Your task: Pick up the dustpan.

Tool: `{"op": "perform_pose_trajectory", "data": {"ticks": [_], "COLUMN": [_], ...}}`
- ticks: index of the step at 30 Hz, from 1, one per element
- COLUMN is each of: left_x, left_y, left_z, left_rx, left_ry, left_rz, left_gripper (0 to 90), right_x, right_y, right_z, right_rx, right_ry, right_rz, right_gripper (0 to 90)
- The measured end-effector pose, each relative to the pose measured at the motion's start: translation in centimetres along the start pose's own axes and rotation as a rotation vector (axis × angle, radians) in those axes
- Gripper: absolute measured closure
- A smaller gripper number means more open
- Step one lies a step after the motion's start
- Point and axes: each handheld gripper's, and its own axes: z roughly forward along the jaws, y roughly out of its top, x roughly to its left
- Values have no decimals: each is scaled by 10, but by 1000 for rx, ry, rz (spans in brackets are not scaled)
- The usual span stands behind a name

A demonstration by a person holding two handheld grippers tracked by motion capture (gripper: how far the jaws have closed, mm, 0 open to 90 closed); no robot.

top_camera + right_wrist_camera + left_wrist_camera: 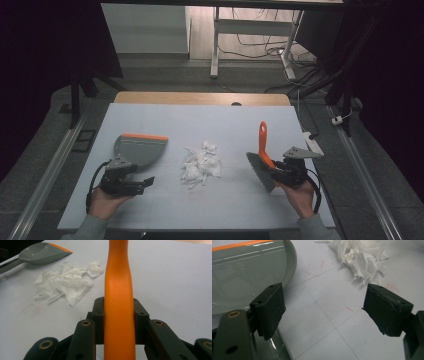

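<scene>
Brush (263, 150) in right hand-held gripper (281, 172), handle pointing away, apparently slightly tilted.

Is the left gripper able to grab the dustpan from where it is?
Probably yes. The left gripper is open beside the dustpan, with nothing between them; the paper scraps lie off to the side.

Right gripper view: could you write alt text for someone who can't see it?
A gripper is shut on the orange handle of a brush, which rises up the middle of the picture. Behind it on the pale table lie crumpled white paper scraps and a grey dustpan with an orange edge.
</scene>
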Motion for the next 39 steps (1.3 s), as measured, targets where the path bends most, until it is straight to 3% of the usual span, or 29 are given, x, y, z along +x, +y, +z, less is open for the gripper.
{"op": "perform_pose_trajectory", "data": {"ticks": [27, 35, 39], "left_x": [-9, -21, -16], "left_y": [7, 24, 37], "left_z": [-5, -12, -10], "left_rx": [3, 20, 58], "left_ry": [-6, 16, 28], "left_rz": [23, 43, 6], "left_gripper": [193, 194, 203], "right_x": [3, -1, -2], "right_y": [0, -1, -1], "right_z": [0, -1, 1], "right_rx": [2, 0, 1], "right_ry": [-26, -23, -16], "right_rz": [-10, -4, -1], "right_gripper": [703, 703, 703]}}
